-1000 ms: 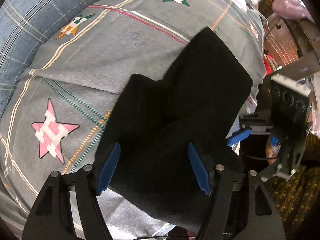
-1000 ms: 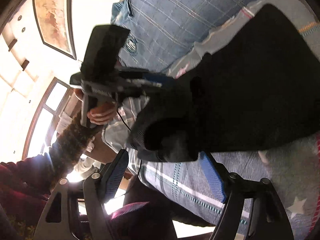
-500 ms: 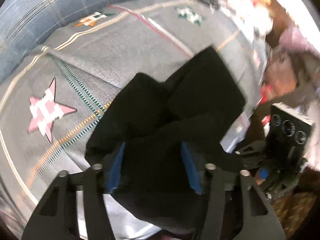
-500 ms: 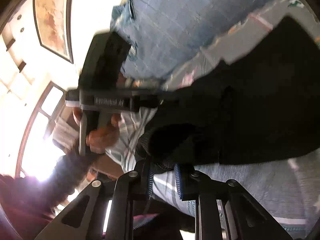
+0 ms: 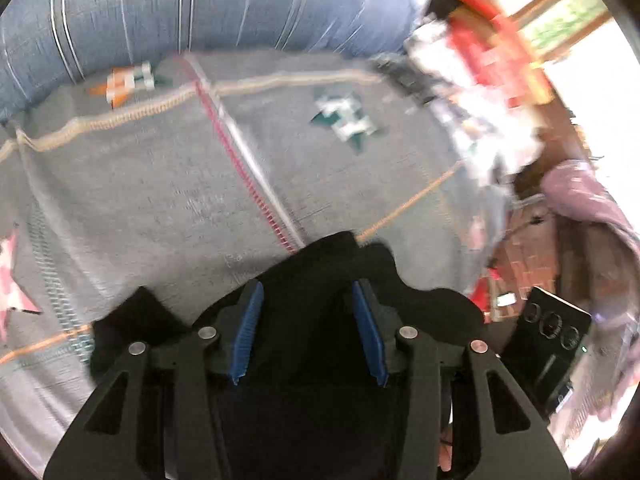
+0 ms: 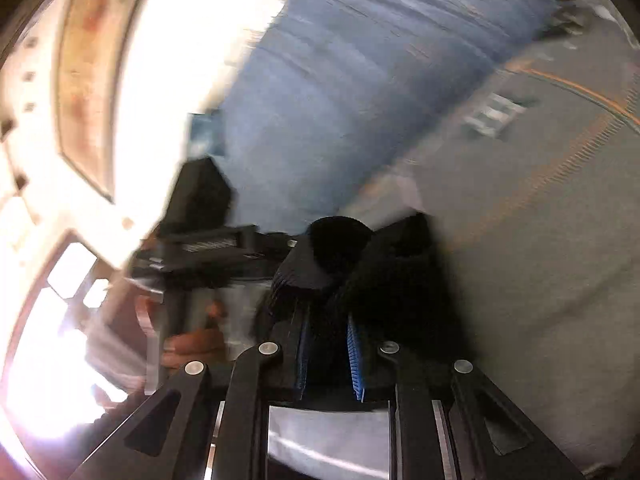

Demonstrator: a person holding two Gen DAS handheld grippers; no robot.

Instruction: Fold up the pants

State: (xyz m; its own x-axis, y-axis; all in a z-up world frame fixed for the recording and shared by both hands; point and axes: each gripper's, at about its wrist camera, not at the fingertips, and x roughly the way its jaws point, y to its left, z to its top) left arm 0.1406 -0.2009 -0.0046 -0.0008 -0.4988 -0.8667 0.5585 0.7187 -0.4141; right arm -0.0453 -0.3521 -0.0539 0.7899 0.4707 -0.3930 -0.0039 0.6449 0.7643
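The black pants lie bunched at the near edge of a grey bedcover with star patterns. My left gripper points steeply down, and a thick fold of the pants fills the gap between its blue pads, which press on it. In the right wrist view my right gripper is shut narrowly on a ribbed edge of the pants, which hang rolled in front of it. The left gripper shows there too, held in a hand just left of the cloth. Both views are blurred.
A blue plaid cushion runs along the far side of the bedcover. Red and white clutter and a purple cloth crowd the right side. A black device with round dials stands off the bed at lower right.
Both grippers have closed on the pants. The pants, spread out a second ago, are now gathered near the grippers, and both views have swung toward the blue cushion.
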